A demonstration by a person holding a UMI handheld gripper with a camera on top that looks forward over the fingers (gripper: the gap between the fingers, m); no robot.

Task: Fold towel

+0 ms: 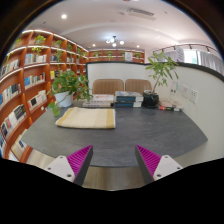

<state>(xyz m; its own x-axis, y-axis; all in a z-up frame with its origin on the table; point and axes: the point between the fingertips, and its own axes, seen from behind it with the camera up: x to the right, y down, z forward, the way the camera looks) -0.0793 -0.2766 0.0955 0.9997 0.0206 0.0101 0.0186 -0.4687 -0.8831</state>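
A cream towel (86,118) lies folded flat on the grey table (120,140), towards its far left, well beyond the fingers. My gripper (114,162) is held over the table's near edge, open and empty, its two magenta pads (80,159) wide apart. Nothing stands between the fingers.
Stacked books and boxes (113,100) and a dark pot (151,99) with a plant stand at the table's far side. A leafy plant (68,86) stands at the far left. Bookshelves (30,80) line the left wall. Two chairs (124,86) sit behind the table.
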